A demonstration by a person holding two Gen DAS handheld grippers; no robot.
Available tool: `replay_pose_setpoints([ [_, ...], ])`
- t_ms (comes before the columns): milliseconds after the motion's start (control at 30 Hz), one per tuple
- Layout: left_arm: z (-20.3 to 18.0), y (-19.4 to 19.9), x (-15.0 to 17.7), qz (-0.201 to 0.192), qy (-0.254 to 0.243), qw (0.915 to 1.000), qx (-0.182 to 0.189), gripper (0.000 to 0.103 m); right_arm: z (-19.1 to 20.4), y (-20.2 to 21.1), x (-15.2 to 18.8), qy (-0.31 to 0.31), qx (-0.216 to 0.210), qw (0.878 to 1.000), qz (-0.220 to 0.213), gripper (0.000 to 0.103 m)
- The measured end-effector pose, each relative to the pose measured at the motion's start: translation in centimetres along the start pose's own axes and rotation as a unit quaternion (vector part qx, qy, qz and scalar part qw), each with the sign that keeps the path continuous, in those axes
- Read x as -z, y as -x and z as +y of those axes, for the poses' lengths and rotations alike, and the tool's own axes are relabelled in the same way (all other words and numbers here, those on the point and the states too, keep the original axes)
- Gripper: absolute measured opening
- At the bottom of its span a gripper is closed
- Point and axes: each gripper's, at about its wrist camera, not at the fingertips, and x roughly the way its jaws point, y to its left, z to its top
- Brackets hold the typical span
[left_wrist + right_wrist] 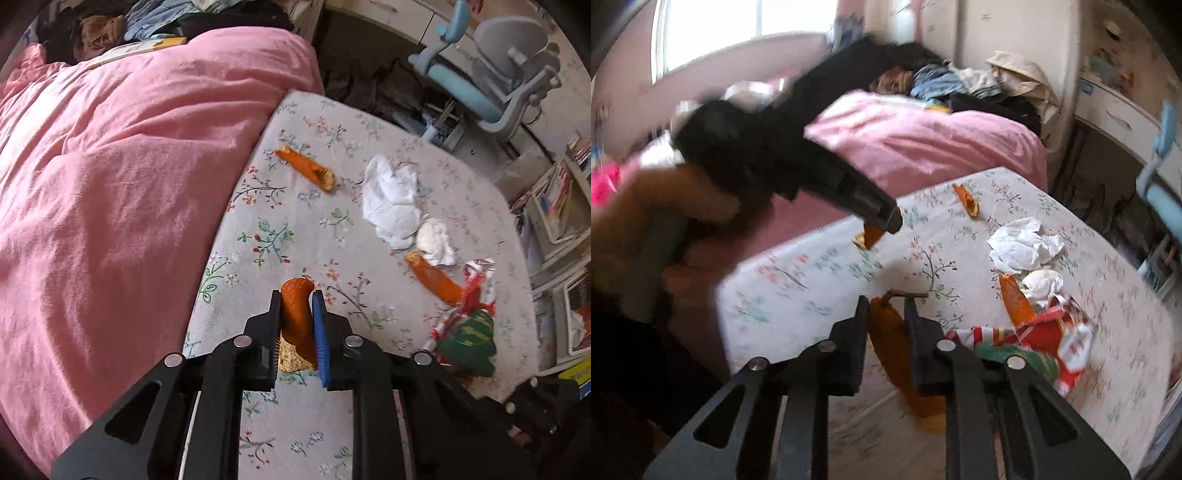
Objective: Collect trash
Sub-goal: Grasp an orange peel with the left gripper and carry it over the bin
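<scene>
A matt, woven floral cloth (295, 221) is seen beside a soft pink quilt (129, 166). Crumpled white tissue paper (391, 199), pitted orange peel (306, 168) and a glossy printed wrapper (476, 295) are shown.

Black left gripper (296, 295) — silver rivets, one blue-padded finger; right gripper (886, 301) all-black.

Pink duvet (122, 177) on floral sheet (295, 229), piled clothes (110, 29), blue-grey desk chair (498, 81), bookshelves (561, 206)
</scene>
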Motion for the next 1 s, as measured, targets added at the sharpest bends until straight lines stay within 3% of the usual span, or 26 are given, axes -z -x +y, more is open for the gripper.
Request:
replay_pose_setpoints([
  [267,0.2,3.1,1.9,-0.015,0.017,0.9975,0.068,0.015,0.8,5.2,3.1,-0.093,-0.036,0.994,-0.035,0.017],
  [467,-1.7,6.2,5.9,-0.026,-0.002,0.9955,0.091,0.015,4.1,6.2,8.2,-0.136,-0.038,0.990,0.000,0.017],
  [567,-3.0,7.4,9.1,-0.023,-0.017,0.9947,0.099,0.015,5.4,5.4,10.5,-0.147,-0.020,0.988,0.051,0.018],
  [600,-3.6,7.6,10.5,-0.019,-0.022,0.9944,0.101,0.015,5.7,5.3,10.9,-0.145,-0.009,0.987,0.063,0.021],
  [733,-4.7,7.4,15.2,0.006,-0.028,0.9941,0.105,0.015,5.5,6.7,12.9,-0.165,0.036,0.982,0.079,0.051],
  [800,-5.5,7.2,17.8,0.024,-0.033,0.9939,0.102,0.015,4.4,7.9,13.2,-0.186,0.058,0.979,0.065,0.053],
  [1000,-8.2,6.3,22.6,0.084,-0.095,0.9867,0.101,0.017,2.1,13.1,12.9,-0.241,0.139,0.959,-0.050,0.070],
])
